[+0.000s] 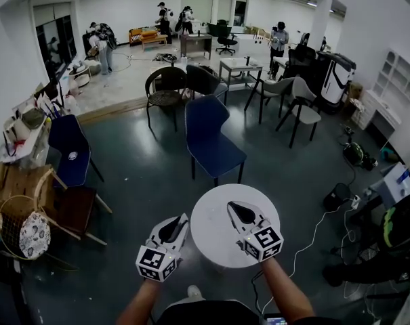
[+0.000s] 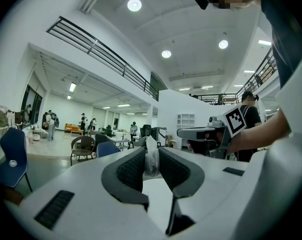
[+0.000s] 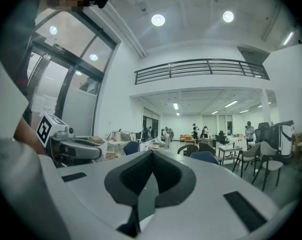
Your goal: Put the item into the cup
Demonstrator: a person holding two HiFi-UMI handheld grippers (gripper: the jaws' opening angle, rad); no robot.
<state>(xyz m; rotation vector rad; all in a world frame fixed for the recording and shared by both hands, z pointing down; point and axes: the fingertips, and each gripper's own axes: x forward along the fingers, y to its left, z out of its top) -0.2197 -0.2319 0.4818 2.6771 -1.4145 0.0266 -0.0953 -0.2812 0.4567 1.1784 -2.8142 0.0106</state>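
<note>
A round white table (image 1: 218,242) stands right below me, and both grippers are held over its near edge. My left gripper (image 1: 183,218) is over the table's left rim. In the left gripper view its jaws (image 2: 151,160) are shut on a small item in clear crinkled wrapping (image 2: 151,156), which stands upright between the pads. My right gripper (image 1: 232,206) is above the table's middle, and its jaws (image 3: 151,154) meet at the tips with nothing between them. The right gripper (image 2: 210,132) also shows in the left gripper view, level with the left one. No cup shows in any view.
A blue chair (image 1: 211,141) stands just beyond the table, and another blue chair (image 1: 69,153) is at the left. At the near left are a wooden chair (image 1: 69,208) and a basket (image 1: 22,232). Cables and a power strip (image 1: 354,198) lie on the floor at right. People stand far off.
</note>
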